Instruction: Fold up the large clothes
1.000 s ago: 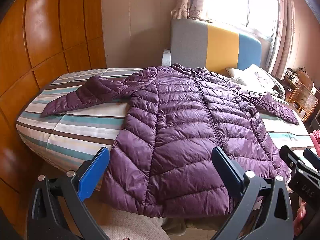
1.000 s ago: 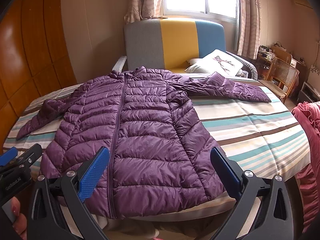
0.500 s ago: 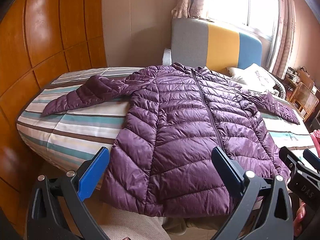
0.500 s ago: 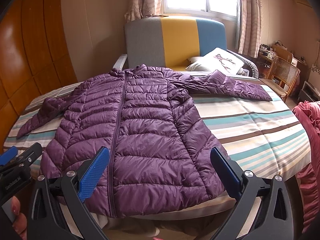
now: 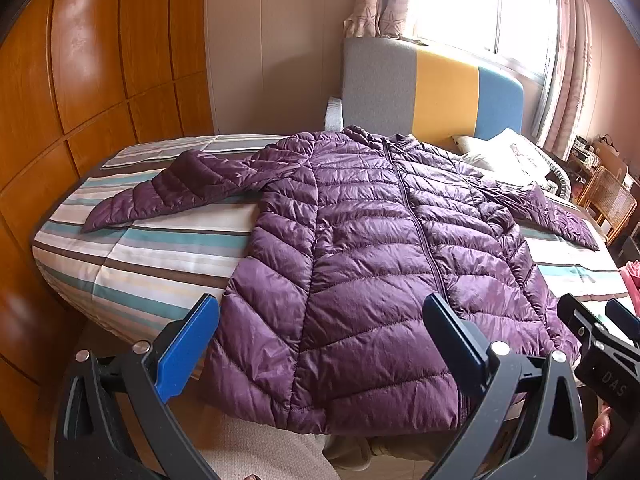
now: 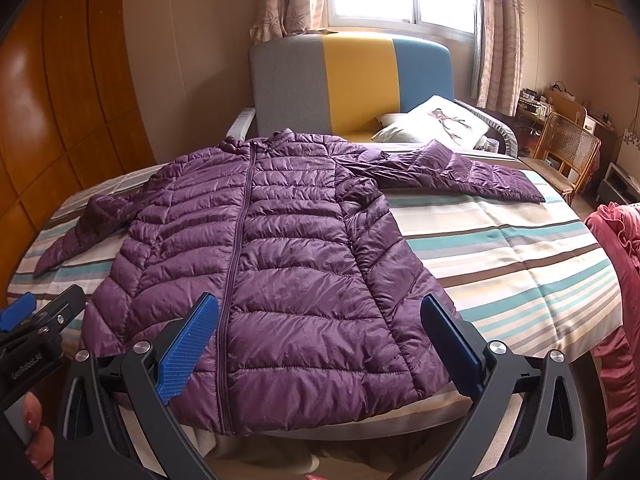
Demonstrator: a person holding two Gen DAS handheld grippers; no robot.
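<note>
Basically no real change from a second ago: both grippers still hovering off the near edge of the bed, jacket lying just as it was, views nudged only a hair.

Purple puffer jacket (image 5: pixel 360 264) spread flat, front up and zipped, on the striped bedspread (image 5: pixel 160 264), collar toward the grey-yellow-blue headboard (image 6: pixel 352 80), hem hanging a little over the near edge. One sleeve stretched toward the left edge by the wooden wardrobe (image 5: pixel 80 80), the other toward the right edge near the pillow (image 6: pixel 436 124).

Hard to make out: the space under the hem, all shadow and some pale fabric. Cuff of the right sleeve squashed by lens distortion in the left wrist view. Pink ruffled fabric (image 6: pixel 616 280) cut off at the right border, can't tell what it is. Rattan chair (image 6: pixel 568 152) and desk clutter behind it tiny and blurry.

Left gripper (image 5: pixel 320 344) spread wide, blue pads holding nothing, hanging just short of the hem's left half, not touching. Right gripper (image 6: pixel 318 344) likewise spread wide and empty, lined up with the hem's right half, zipper just inside its left pad. Each gripper poking into the other's view at the lower corner, fingertips on the handles.
</note>
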